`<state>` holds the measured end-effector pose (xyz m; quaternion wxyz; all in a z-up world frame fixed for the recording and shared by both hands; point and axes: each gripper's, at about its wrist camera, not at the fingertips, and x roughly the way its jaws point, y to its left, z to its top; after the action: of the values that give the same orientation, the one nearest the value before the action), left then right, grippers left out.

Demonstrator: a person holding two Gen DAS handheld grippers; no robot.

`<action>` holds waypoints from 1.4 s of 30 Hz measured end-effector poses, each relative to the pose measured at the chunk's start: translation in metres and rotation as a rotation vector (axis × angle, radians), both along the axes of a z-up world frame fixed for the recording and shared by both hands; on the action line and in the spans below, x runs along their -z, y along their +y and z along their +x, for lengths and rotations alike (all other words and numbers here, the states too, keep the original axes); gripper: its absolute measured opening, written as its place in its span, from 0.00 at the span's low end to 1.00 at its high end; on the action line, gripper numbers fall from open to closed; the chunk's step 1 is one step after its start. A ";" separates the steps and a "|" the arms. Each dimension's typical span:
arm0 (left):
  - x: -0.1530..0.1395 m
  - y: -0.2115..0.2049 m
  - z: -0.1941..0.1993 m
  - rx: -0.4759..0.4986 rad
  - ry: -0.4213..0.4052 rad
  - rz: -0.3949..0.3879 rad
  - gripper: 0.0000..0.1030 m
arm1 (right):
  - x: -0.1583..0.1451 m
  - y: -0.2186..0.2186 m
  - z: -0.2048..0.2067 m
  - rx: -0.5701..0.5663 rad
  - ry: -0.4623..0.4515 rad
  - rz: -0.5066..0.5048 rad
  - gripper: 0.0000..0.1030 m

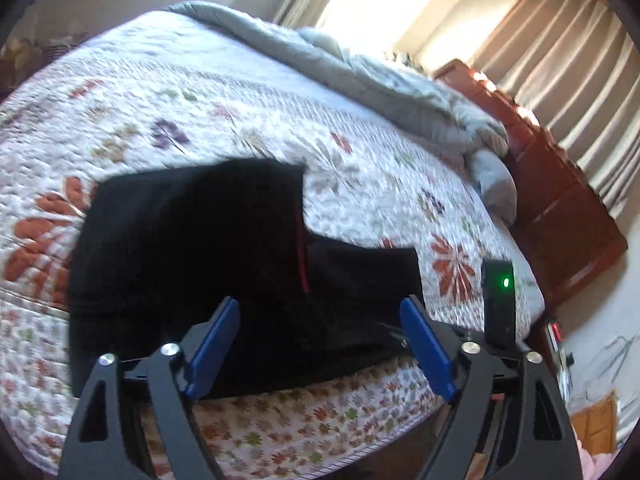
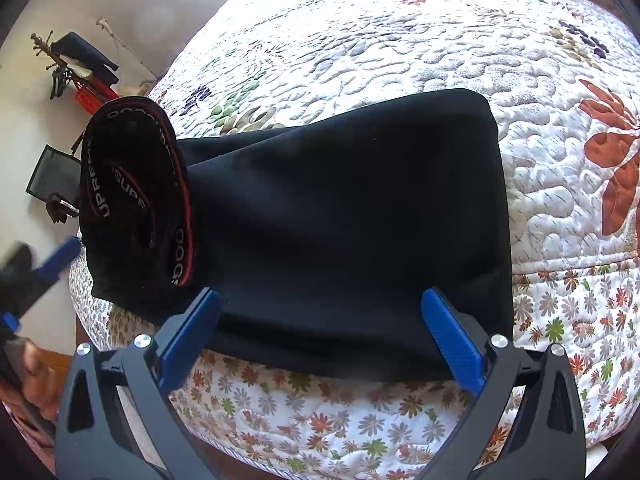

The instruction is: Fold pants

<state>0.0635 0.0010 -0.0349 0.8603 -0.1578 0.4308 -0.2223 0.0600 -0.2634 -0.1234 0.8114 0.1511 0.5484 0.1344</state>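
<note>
- The black pants are lying folded on the floral quilt at the bed's near edge, waistband flopping over the corner.
- Left tongs are hanging wide and empty; right tongs are doing likewise.
- Looks like we're sitting between folds: next, I'd judge, someone's pinching an end and carrying it across.

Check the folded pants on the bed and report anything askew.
The black pants lie folded at the quilt's edge, but the waistband gapes open and curls upward past the bed's corner instead of lying flat.
</note>
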 end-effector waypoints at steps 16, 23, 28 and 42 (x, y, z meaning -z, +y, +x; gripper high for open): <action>0.066 0.040 0.039 -0.230 0.110 0.324 0.83 | 0.002 0.024 -0.001 -0.049 -0.010 -0.172 0.98; 0.058 0.047 0.031 -0.207 0.091 0.295 0.83 | -0.031 0.039 0.002 -0.061 -0.041 -0.067 0.97; 0.035 0.067 0.021 -0.235 0.065 0.254 0.87 | -0.059 0.068 0.005 -0.145 -0.089 0.012 0.97; 0.058 0.098 0.024 -0.301 0.154 0.294 0.88 | -0.046 0.139 0.047 -0.293 0.008 0.044 0.15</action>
<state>0.0879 0.0988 -0.0925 0.8622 -0.1097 0.4944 -0.0135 0.1069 -0.1248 -0.0769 0.7776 0.0876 0.5646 0.2625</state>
